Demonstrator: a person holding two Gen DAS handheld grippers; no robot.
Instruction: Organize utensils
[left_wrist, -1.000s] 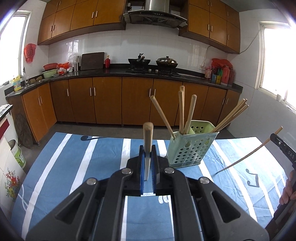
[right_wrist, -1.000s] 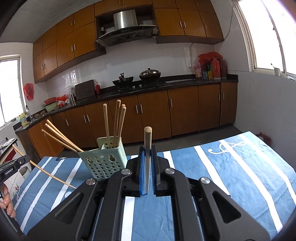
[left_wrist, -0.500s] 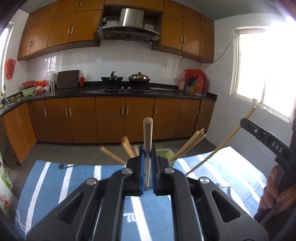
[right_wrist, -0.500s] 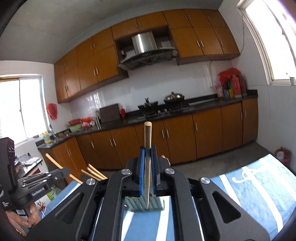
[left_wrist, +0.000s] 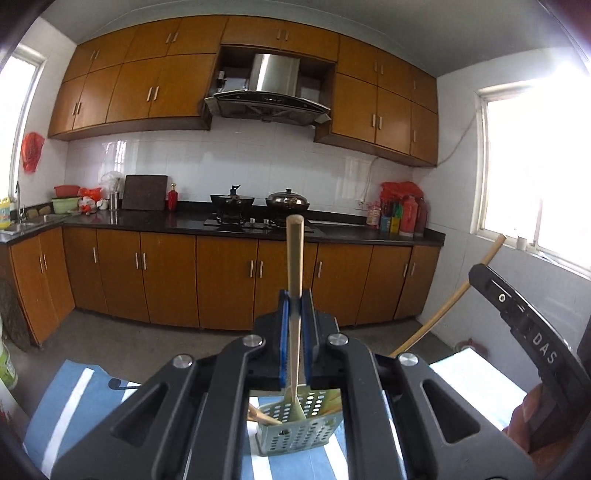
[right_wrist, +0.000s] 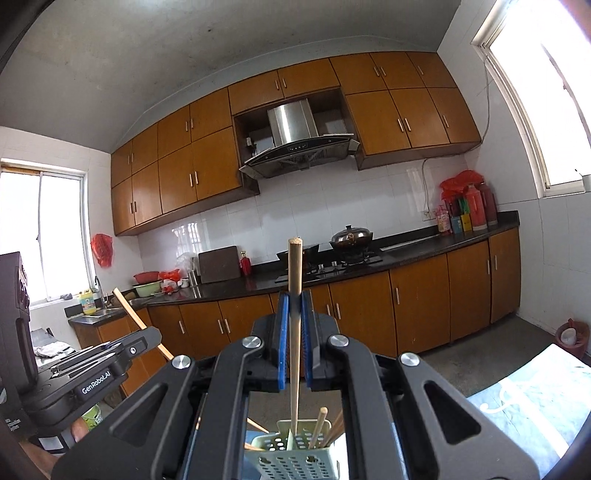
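Left gripper (left_wrist: 294, 343) is clamping one chopstick (left_wrist: 294, 280) upright between its blue pads, and your right gripper (right_wrist: 294, 343) is pinching another chopstick (right_wrist: 294, 314) the same way. You are holding both above the green perforated holder (left_wrist: 295, 432), which is standing on the striped tabletop (left_wrist: 70, 406) at 6 o'clock in each wrist view. Aim each lower tip into an open compartment, clear of the sticks already leaning inside, and let go only once it is seated.

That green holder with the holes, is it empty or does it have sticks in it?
Not empty. The green holder stands on the striped cloth with several wooden sticks poking out of its top.
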